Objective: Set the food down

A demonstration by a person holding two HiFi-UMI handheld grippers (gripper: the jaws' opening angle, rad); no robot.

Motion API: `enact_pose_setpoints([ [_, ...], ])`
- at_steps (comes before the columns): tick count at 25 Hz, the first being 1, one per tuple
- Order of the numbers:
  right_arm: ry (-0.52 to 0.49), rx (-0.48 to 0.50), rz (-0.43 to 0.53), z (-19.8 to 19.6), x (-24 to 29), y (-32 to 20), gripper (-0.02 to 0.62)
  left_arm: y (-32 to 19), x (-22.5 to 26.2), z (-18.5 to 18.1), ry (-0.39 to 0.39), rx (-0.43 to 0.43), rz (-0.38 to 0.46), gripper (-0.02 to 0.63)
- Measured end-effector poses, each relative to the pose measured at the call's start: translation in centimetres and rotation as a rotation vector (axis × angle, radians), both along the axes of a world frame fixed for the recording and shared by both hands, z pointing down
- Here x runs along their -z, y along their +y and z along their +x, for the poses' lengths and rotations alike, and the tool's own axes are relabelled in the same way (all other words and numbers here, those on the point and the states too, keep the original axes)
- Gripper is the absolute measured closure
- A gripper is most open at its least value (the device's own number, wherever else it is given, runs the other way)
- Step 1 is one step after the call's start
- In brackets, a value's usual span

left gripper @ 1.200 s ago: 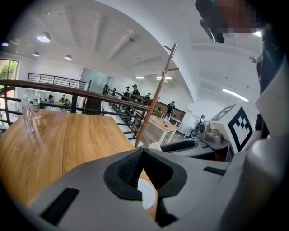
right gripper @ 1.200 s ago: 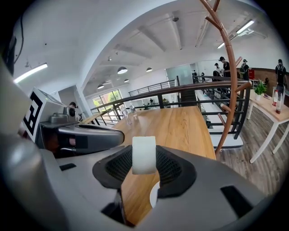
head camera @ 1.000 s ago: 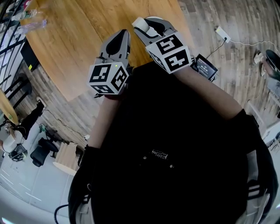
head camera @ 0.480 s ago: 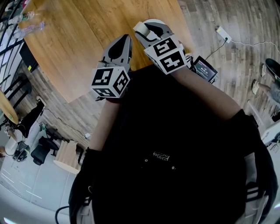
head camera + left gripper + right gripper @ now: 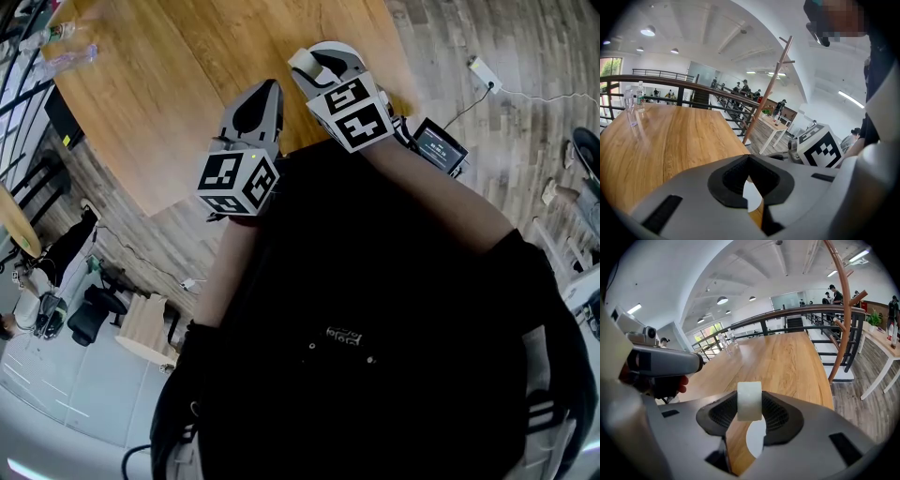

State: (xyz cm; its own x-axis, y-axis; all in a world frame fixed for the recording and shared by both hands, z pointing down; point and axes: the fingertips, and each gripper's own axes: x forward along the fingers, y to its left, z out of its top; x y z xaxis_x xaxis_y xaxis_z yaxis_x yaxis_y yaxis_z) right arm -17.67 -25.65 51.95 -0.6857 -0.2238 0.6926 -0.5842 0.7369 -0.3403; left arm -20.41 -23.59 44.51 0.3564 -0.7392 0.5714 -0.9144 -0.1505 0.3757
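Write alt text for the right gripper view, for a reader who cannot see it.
The right gripper clamps a pale white block of food between its jaws, over a long wooden table. A dark railing runs along the table's far side.

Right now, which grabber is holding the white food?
The right gripper: a white food block sits pinched between its jaws. The left gripper has its jaws closed on nothing.

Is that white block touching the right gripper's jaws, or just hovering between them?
Touching. The right gripper view shows the white block pinched between the jaws of the right gripper, with no gap on either side.
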Motion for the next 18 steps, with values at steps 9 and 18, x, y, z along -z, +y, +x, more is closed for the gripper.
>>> enact_pose_setpoints([
  [9,0.044,0.035,-0.018,-0.3,-2.9,0.3,0.425,0.0,-0.4,-0.4,-0.004,0.017,-0.014,0.6],
  [18,0.112,0.073,-0.048,-0.4,-6.6,0.5,0.425,-0.4,-1.1,-1.2,0.0,0.032,-0.037,0.6],
])
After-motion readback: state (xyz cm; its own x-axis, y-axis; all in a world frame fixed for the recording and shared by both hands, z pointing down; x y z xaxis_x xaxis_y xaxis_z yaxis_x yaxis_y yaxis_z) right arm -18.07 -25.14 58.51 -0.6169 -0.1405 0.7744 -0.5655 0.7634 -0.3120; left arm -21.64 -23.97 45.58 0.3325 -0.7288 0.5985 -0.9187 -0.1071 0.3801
